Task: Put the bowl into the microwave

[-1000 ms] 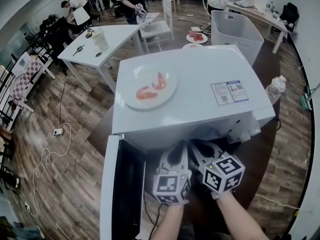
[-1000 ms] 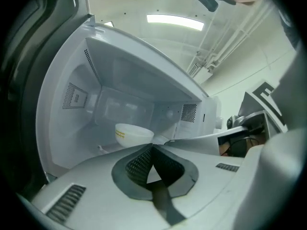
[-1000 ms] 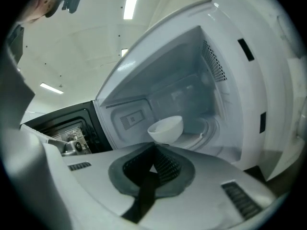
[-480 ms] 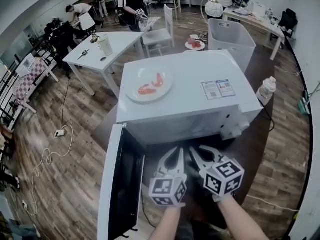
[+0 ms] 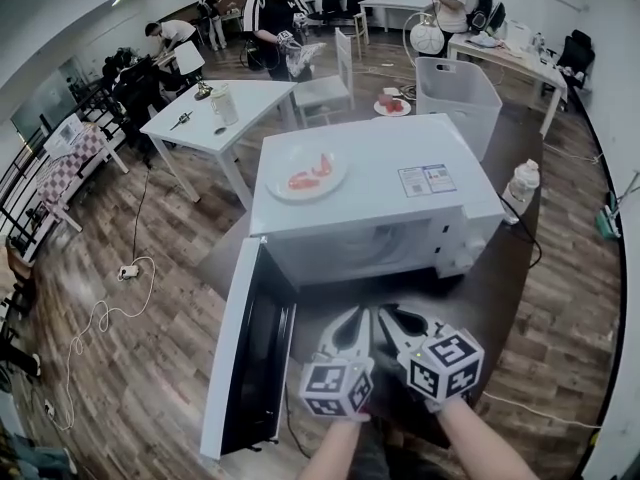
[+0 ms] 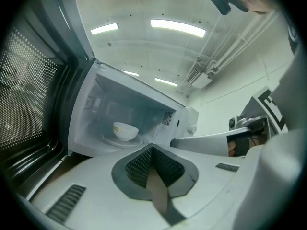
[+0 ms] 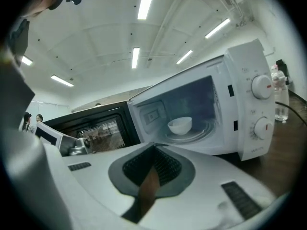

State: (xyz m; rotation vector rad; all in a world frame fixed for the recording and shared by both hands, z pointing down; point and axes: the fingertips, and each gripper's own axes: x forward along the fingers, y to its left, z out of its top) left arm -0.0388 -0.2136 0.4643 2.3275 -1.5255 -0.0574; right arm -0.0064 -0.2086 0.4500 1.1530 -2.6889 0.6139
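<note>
The white bowl (image 6: 125, 130) (image 7: 180, 125) sits upright on the glass turntable inside the white microwave (image 5: 380, 230). The microwave door (image 5: 243, 353) hangs wide open to the left. Both grippers are held side by side in front of the open cavity, clear of it. My left gripper (image 5: 352, 320) (image 6: 152, 148) is shut with nothing between its pads. My right gripper (image 5: 396, 320) (image 7: 154, 146) is also shut and holds nothing. The head view hides the bowl under the microwave's top.
A white plate (image 5: 307, 174) with red food lies on the microwave's top. A plastic bottle (image 5: 520, 188) stands at the right on the dark table (image 5: 500, 298). A white bin (image 5: 455, 93), a white table (image 5: 215, 118) and people stand behind. Cables (image 5: 110, 308) trail on the floor.
Both grippers have drawn back from the microwave's opening toward me, still shut. The microwave now lies farther away in the head view, with more of the open door showing.
</note>
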